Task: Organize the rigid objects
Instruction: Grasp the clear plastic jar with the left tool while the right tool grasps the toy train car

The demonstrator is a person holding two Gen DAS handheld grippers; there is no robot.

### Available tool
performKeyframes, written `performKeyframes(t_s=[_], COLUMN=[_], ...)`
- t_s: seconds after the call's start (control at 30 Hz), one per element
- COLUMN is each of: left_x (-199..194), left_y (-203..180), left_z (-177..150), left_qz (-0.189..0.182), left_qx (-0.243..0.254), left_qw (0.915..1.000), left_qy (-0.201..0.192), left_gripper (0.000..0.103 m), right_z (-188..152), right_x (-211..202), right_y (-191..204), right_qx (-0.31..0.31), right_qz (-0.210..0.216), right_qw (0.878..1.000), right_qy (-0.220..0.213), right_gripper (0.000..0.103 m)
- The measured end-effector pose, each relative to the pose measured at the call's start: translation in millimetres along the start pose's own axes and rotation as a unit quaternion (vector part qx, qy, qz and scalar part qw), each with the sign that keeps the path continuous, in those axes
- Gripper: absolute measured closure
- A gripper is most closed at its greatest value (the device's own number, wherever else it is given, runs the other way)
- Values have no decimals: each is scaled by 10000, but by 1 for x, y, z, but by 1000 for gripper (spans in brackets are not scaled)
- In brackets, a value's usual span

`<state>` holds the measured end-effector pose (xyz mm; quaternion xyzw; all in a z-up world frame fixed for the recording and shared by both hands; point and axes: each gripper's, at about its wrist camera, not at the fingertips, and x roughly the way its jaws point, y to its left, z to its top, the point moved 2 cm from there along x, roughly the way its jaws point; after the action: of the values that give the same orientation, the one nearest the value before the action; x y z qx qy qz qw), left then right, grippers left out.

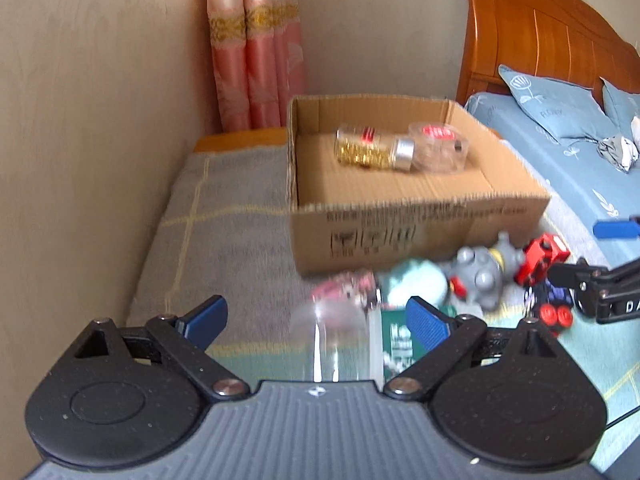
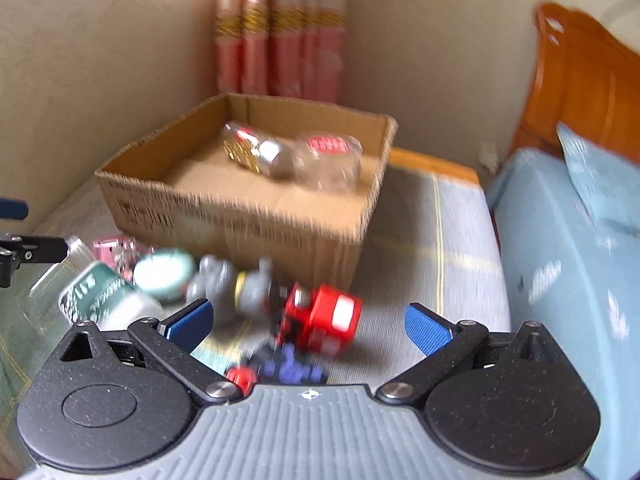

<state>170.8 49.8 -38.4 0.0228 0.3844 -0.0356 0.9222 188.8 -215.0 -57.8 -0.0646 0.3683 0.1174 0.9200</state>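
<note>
A: Start at the left. What's under the left gripper [image 1: 316,322]?
B: Its blue fingers [image 1: 208,316] stand wide apart, clamped on nothing. Between them lies a clear plastic cup [image 1: 332,340], blurred, and just right of it a green-and-white bottle [image 1: 394,336] on its side.

A: And further right along the blanket [image 1: 224,232]?
B: A small pink item [image 1: 344,286], too blurred to name, then a pale green rounded object [image 1: 416,282], a grey toy figure [image 1: 480,276], and a red toy truck [image 1: 542,258], all bunched against the near wall of the cardboard box [image 1: 420,232].

A: What's in the box?
B: A jar of gold pieces [image 1: 372,150] with a silver cap, lying on its side, touching a clear container with a red label [image 1: 438,146] to its right.

A: The right gripper [image 2: 308,326]?
B: Fingers [image 2: 426,328] spread apart, holding nothing. The red truck sits between them, with a small blue-and-red toy [image 2: 280,370] nearer the camera.

A: Far right?
B: A bed [image 1: 568,168] with light blue bedding and a wooden headboard [image 1: 536,32].
</note>
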Motion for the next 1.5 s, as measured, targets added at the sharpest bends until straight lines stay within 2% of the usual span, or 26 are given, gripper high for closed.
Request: performKeyframes(t_s=[0.17, 0.37, 0.57, 1.0, 1.27, 1.5], left_x=[-1, -5, -5, 13, 19, 19], left_y=[0, 4, 11, 19, 35, 65], left_z=[-13, -17, -19, -38, -57, -59], left_qz=[-56, -116, -121, -308, -100, 449], left_qx=[-22, -93, -151, -105, -179, -497], left_qw=[10000, 9999, 9998, 9987, 9975, 9955], left_qy=[74, 47, 43, 381, 682, 675], left_gripper=[8, 8, 8, 4, 4, 4], right_z=[-24, -31, -35, -37, -40, -44], right_x=[6, 28, 32, 39, 38, 35], right_y=[6, 14, 23, 42, 40, 40], right_qx=[179, 226, 433, 183, 245, 209], right_qz=[195, 309, 1007, -79, -166, -162], right_qw=[9996, 9990, 9933, 9988, 9989, 9993], right_qy=[20, 246, 378, 454, 356, 271], right_gripper=[0, 0, 0, 0, 0, 0])
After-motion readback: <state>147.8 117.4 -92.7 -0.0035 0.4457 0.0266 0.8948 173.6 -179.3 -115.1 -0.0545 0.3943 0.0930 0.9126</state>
